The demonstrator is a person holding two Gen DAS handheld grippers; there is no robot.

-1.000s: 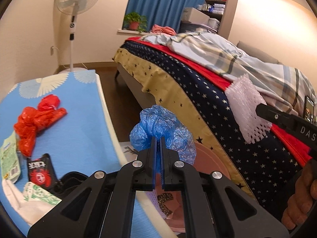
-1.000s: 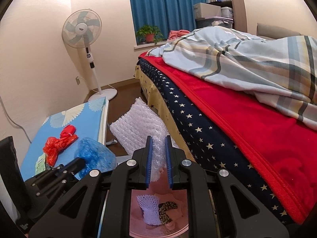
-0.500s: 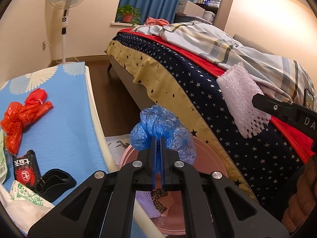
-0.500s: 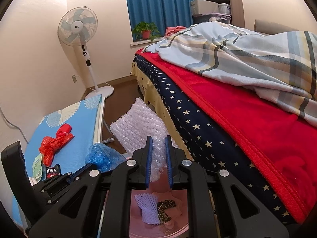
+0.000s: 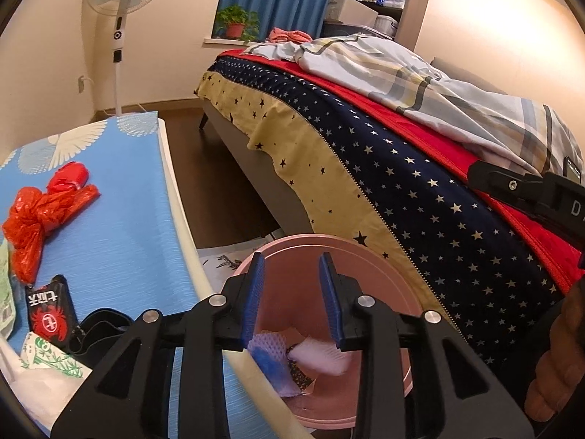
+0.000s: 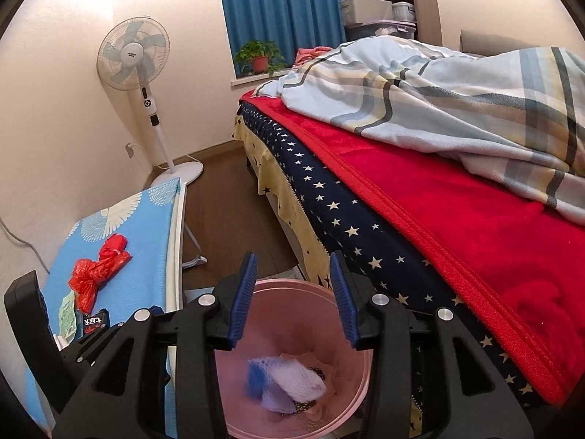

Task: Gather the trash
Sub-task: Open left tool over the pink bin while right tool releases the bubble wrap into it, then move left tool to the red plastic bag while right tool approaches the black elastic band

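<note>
A pink bin (image 5: pixel 329 245) stands on the floor between the blue table and the bed; it also shows in the right wrist view (image 6: pixel 289 289). Inside lie a blue plastic bag (image 5: pixel 268 364), white bubble wrap (image 5: pixel 318 360) and white foam net; in the right wrist view the blue bag (image 6: pixel 256 375) and bubble wrap (image 6: pixel 296 380) look blurred. My left gripper (image 5: pixel 290 261) is open and empty above the bin. My right gripper (image 6: pixel 292 261) is open and empty above the bin. A red plastic bag (image 5: pixel 44 208) lies on the table.
The blue table (image 5: pixel 109 226) at left also holds a black snack packet (image 5: pixel 47 311), a black band (image 5: pixel 98 325) and green-printed wrappers (image 5: pixel 47 358). A bed (image 5: pixel 402 183) with a starry cover is at right. A standing fan (image 5: pixel 120 11) is at the back.
Both grippers have opened. The blue bag left my left gripper and the bubble wrap left my right gripper; both are now down in the pink bin.
</note>
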